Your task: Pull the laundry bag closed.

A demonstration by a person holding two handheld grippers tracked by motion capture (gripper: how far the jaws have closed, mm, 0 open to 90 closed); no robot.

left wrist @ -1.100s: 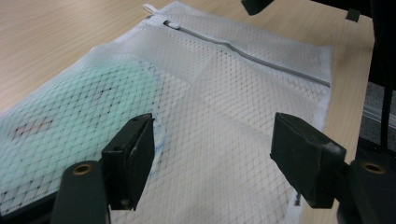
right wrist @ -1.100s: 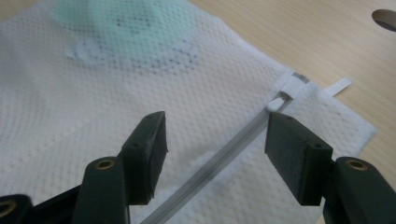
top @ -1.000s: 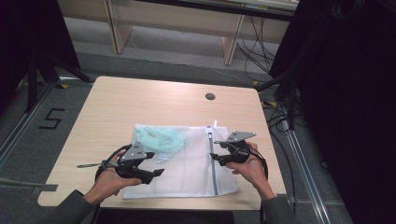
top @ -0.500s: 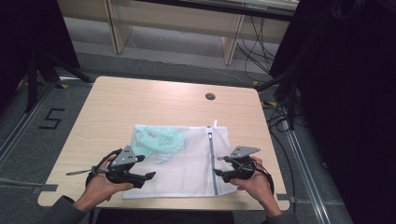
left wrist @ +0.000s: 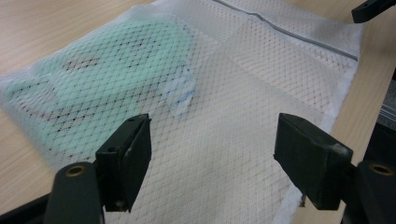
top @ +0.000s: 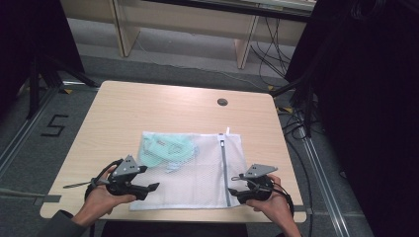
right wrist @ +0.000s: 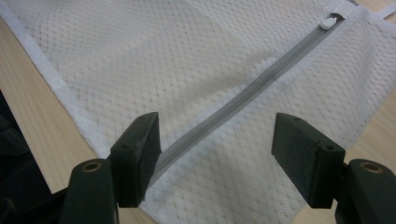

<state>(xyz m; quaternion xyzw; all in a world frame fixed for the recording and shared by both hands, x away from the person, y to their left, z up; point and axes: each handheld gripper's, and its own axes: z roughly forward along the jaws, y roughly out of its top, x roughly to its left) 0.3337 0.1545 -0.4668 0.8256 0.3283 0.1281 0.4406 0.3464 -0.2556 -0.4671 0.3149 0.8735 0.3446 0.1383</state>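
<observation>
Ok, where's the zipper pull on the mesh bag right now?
In the high view the zipper pull sits at the far end of the grey zipper, on the mesh bag right side, well beyond the right gripper.

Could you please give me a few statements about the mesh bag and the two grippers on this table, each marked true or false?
1. The white mesh bag lies flat on the wooden table. True.
2. The green item lies on the table beside the bag. False: it is inside the bag, seen through the mesh.
3. The left gripper is open, with nothing clamped. True.
4. The right gripper is shut on the zipper. False: its jaws have just been opening and stand wide, with the zipper running between them unclamped.
5. The zipper pull sits at the near end, by the person. False: it is at the far end.
</observation>
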